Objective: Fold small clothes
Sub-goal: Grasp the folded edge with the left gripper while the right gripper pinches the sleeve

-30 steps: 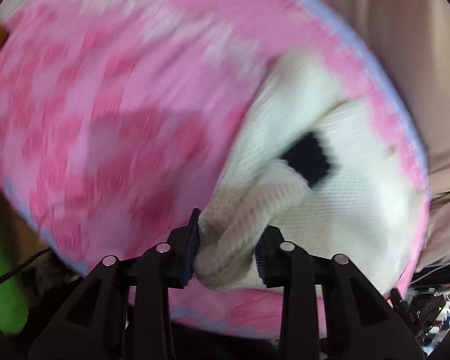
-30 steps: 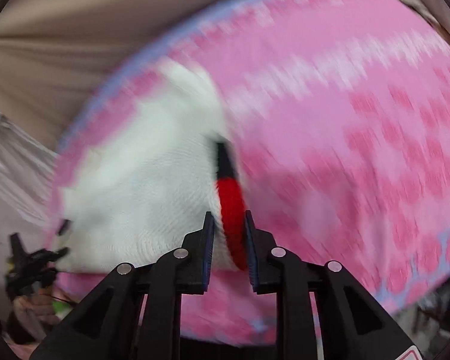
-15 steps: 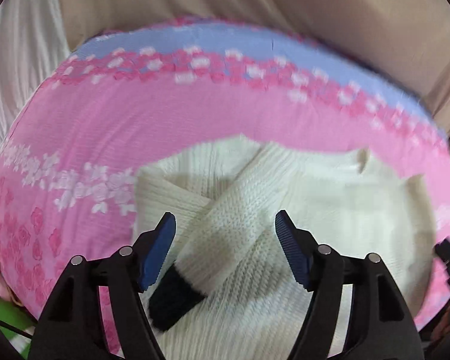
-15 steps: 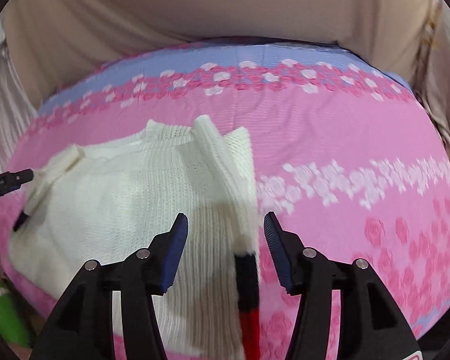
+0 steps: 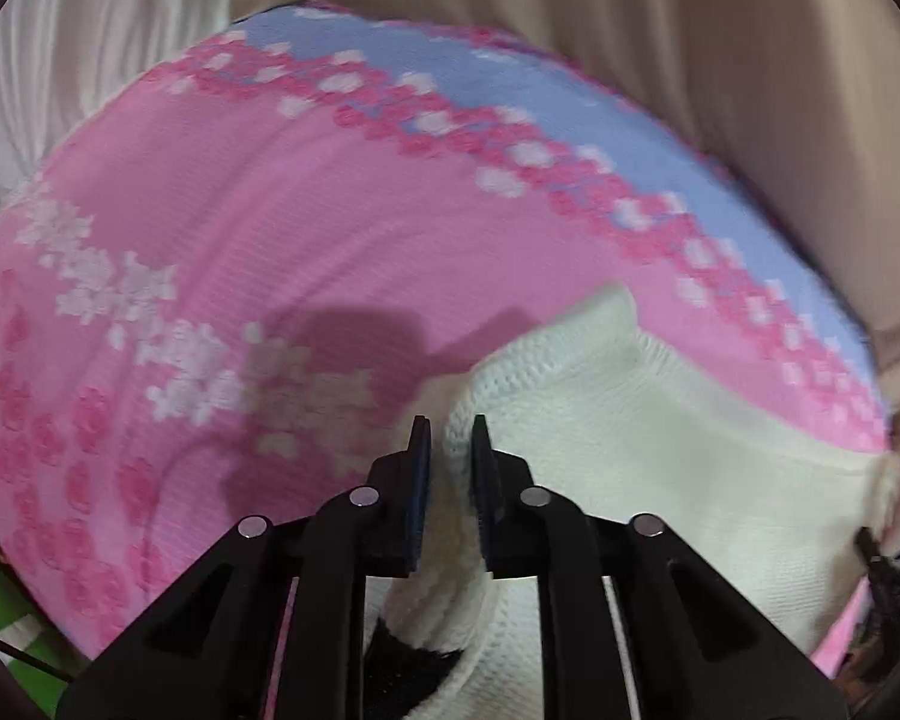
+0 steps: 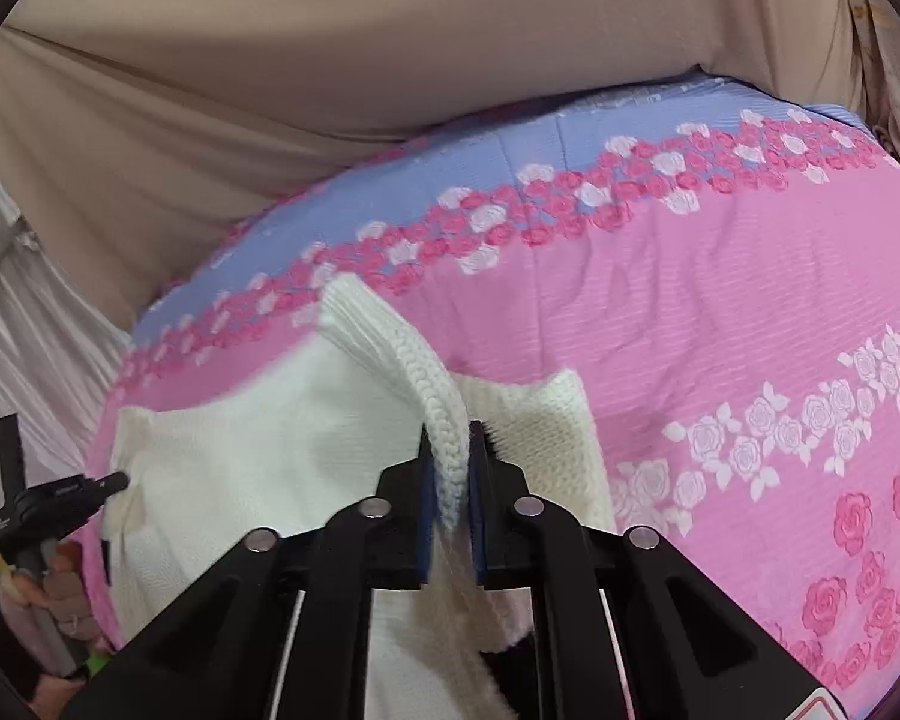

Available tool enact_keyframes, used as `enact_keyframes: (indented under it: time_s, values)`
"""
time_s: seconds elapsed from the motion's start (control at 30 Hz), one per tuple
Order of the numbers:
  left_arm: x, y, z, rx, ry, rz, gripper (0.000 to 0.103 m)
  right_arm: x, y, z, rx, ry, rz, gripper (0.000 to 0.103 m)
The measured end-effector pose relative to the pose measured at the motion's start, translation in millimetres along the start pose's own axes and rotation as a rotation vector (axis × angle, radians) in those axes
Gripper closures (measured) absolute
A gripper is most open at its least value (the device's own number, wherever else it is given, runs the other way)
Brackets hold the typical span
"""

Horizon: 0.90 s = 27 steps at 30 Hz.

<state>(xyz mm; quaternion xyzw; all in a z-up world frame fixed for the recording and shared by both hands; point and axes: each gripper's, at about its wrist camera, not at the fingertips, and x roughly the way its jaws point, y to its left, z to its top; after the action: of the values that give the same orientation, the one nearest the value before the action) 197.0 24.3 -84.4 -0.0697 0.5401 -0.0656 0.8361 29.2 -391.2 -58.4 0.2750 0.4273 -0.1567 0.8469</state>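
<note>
A small white knit sweater (image 5: pixel 660 450) with black cuffs lies on a pink flowered bedspread (image 5: pixel 270 252). My left gripper (image 5: pixel 450 438) is shut on a fold of the sweater's left edge. A black cuff (image 5: pixel 402 660) shows below its fingers. In the right wrist view the sweater (image 6: pixel 240 468) spreads to the left. My right gripper (image 6: pixel 450 444) is shut on a raised ribbed fold of the sweater's right side. The left gripper (image 6: pixel 60 498) shows at that view's far left, at the sweater's other edge.
The bedspread (image 6: pixel 720 330) has a blue band (image 6: pixel 510 156) with roses along its far edge. Beige cloth (image 6: pixel 390 48) hangs behind the bed. White curtain folds (image 5: pixel 90 48) are at the far left. A green item (image 5: pixel 6 612) lies low at the left.
Half a second ago both grippers were open above the sweater with its sleeves crossed. Now both have moved to the sweater's side edges and shut on knit folds.
</note>
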Motion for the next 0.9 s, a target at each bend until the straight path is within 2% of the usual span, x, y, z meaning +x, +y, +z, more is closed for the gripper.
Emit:
enact_keyframes:
  time_s: [0.03,0.07,0.13,0.17,0.2,0.27,0.3,0.47,0.5,0.53,0.57,0.63,0.73,0.77,0.87,0.9]
  values:
    - [11.9,0.1,-1.1,0.005,0.02,0.016,0.086,17.3,-5.8,-1.7,0.005,0.049,-0.09,0.084]
    - [20.0,3.2,-3.3,-0.004,0.056,0.009,0.085,23.0,-10.0,-2.9,0.02,0.076,-0.127,0.083]
    - [3.2,7.4,-6.9,-0.039,0.027,-0.07,0.084,1.3,-10.9,-8.4,0.063,0.012,-0.082,0.083]
    - [-14.3,8.6,-10.0,-0.037,-0.003,-0.097,0.079,-12.6,-7.9,-12.5,0.055,-0.021,-0.075,0.083]
    - [-27.4,10.3,-14.3,-0.033,-0.021,-0.098,0.066,-25.1,-4.2,-16.9,0.038,-0.039,-0.07,0.082]
    - [-47.1,16.7,-26.9,-0.026,-0.044,-0.1,0.052,-43.0,1.2,-33.1,0.009,-0.03,-0.061,0.068]
    - [-50.4,21.5,-34.7,-0.022,-0.036,-0.094,0.052,-47.9,1.6,-44.6,-0.003,-0.011,-0.063,0.056]
    - [-33.0,48.5,-96.3,-0.048,0.101,-0.045,0.052,-51.2,-12.1,-109.4,-0.006,0.103,-0.088,0.048]
    - [-25.8,54.3,-108.6,-0.066,0.14,-0.043,0.052,-47.4,-16.2,-119.6,0.006,0.124,-0.081,0.049]
    - [-21.1,58.2,-117.0,-0.079,0.162,-0.043,0.052,-43.6,-18.4,-126.2,0.011,0.141,-0.067,0.055]
    - [-16.7,61.3,-127.1,-0.09,0.188,-0.051,0.06,-41.6,-19.9,-129.0,0.018,0.156,-0.055,0.094]
    - [-19.1,62.1,-130.5,-0.095,0.192,-0.062,0.069,-51.4,-23.9,-127.8,0.053,0.142,-0.04,0.096]
    - [-37.6,59.9,-126.5,-0.046,0.176,-0.047,0.077,-78.0,-34.4,-123.4,0.041,0.08,-0.082,0.097]
    - [-36.8,60.7,-128.3,-0.016,0.187,-0.023,0.091,-77.0,-42.5,-126.1,0.051,0.09,-0.097,0.097]
    - [-26.9,67.3,-130.5,-0.013,0.192,-0.024,0.088,-51.8,-67.0,-147.8,0.102,0.179,-0.105,0.096]
    - [-26.7,64.2,-129.8,0.008,0.184,-0.007,0.086,-48.5,-67.0,-152.7,0.099,0.179,-0.105,0.096]
